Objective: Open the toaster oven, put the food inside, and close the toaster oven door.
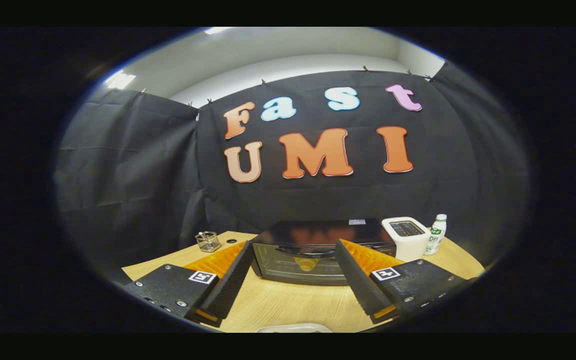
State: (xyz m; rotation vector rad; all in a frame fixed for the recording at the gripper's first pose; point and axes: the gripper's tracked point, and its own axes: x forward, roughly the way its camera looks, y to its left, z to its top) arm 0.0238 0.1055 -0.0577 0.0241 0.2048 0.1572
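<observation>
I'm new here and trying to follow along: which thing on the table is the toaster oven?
Find the wooden table before the black cloth wall. The toaster oven is the wide, dark box at its middle, just beyond the open gripper. Unlike the white toaster beside it, it has a glass door, shut.

No legible text on bottle (436, 235) label

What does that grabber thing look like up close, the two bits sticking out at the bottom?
The gripper has two wedge-shaped fingers with ribbed, saw-toothed inner faces. Each sits on a flat, dark block held by small round screws and bears a square black-and-white marker. The fingers stand apart, open, aimed at the toaster oven.
</observation>
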